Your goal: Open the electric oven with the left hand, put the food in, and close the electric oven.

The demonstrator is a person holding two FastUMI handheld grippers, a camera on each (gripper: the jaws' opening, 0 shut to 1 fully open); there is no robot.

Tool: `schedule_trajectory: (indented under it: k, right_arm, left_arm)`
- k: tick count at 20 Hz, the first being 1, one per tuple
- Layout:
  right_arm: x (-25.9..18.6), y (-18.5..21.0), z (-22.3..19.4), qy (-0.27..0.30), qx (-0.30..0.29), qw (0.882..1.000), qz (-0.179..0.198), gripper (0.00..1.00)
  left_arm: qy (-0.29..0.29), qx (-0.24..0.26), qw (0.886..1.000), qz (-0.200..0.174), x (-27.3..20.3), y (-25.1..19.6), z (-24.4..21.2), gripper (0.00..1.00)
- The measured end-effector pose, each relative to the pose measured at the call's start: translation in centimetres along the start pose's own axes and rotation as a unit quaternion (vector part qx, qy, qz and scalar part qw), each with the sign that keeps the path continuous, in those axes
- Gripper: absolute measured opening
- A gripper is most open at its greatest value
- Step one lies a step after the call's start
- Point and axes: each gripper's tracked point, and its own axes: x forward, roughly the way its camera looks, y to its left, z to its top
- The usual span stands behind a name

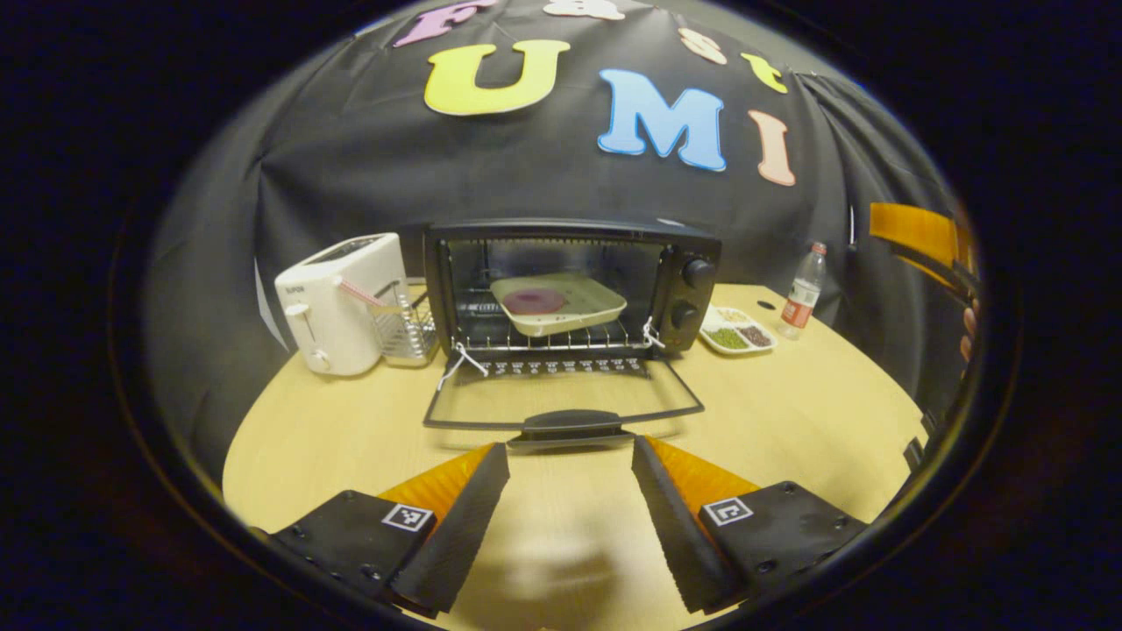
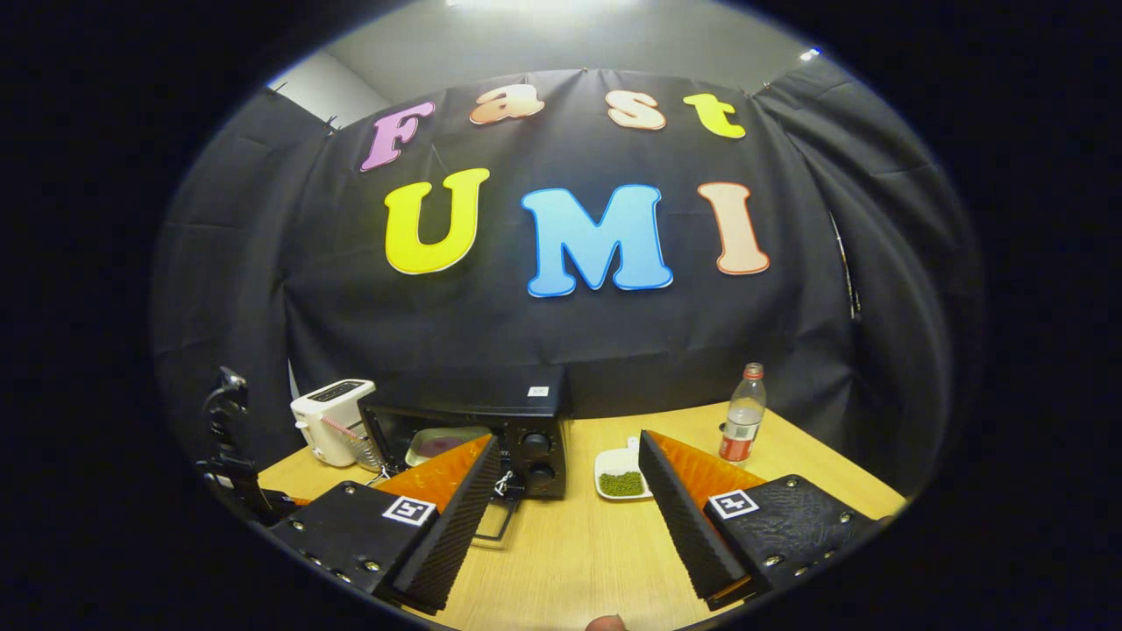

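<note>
A black cloth wall backs a pale wooden table (image 1: 789, 412). On it the electric oven (image 1: 570, 289) stands with its glass door (image 1: 561, 399) folded flat down; the food, a pink disc on a cream tray (image 1: 557, 302), sits on the rack inside. A white toaster (image 1: 337, 302) with a small, unreadable logo stands left of it, a wire rack (image 1: 403, 324) between them. Right of the oven lie a divided dish (image 1: 738, 331) of beans and a red-labelled bottle (image 1: 802, 294). The left gripper (image 1: 570, 464) hangs spread before the door handle; the right gripper (image 2: 568, 478) is also apart, holding nothing.
</note>
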Motion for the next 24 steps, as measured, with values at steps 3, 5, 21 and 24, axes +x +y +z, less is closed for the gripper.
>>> schedule_trajectory:
  k: [3, 5, 21, 24]
  right_arm:
    - [-0.1, -1.2, 0.1, 0.001, -0.005, 1.000, -0.025, 0.98]
    - [-0.4, -1.8, 0.0, 0.003, -0.010, 0.999, -0.037, 0.98]
    - [-0.2, -2.1, -0.5, 0.024, -0.035, 0.998, -0.051, 0.98]
    - [-0.1, -1.6, -0.3, 0.022, -0.038, 0.998, -0.043, 0.98]
  left_arm:
    - [0.033, -0.003, 0.999, -0.006, 2.0, -0.3, -1.4, 1.00]
    - [0.052, -0.002, 0.999, -0.007, 3.5, -0.4, -2.0, 0.96]
    - [0.088, 0.004, 0.996, 0.029, 8.2, 0.2, -3.8, 0.92]
    - [0.079, 0.002, 0.996, 0.039, 7.9, 0.2, -3.5, 0.96]
